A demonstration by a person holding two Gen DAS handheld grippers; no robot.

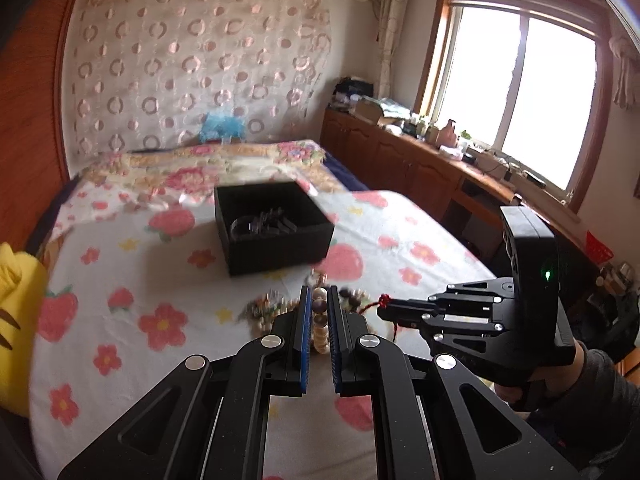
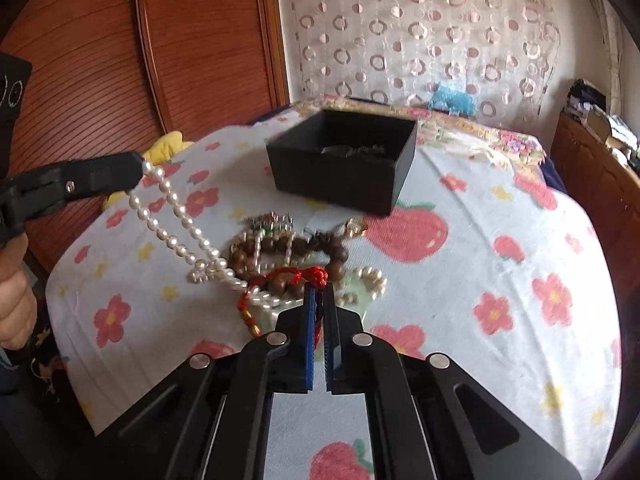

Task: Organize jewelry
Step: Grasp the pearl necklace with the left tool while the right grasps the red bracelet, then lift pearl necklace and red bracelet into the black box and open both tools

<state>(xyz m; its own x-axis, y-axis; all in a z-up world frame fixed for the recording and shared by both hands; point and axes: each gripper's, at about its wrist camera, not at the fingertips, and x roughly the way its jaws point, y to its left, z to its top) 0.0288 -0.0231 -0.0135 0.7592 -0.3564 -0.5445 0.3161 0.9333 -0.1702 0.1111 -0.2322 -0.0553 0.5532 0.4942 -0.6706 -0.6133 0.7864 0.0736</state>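
Note:
A black open jewelry box [image 1: 272, 226] [image 2: 342, 160] sits on the flowered cloth with dark pieces inside. My left gripper [image 1: 319, 300] is shut on a white pearl necklace [image 2: 176, 216]; it lifts one end while the rest trails into the pile. It also shows at the left of the right wrist view [image 2: 138, 172]. My right gripper [image 2: 319, 292] is shut on a red cord bracelet [image 2: 296, 276] at the near side of the pile, and shows in the left wrist view [image 1: 382, 310]. A brown wooden bead bracelet [image 2: 296, 246] and a gold ring [image 2: 356, 228] lie in the pile.
The flowered cloth [image 2: 500, 280] covers a bed. A yellow cushion [image 1: 16, 280] lies at the left edge. A wooden headboard [image 2: 120, 60] stands to the left in the right wrist view. A wooden cabinet [image 1: 420, 160] with clutter runs under the window at the right.

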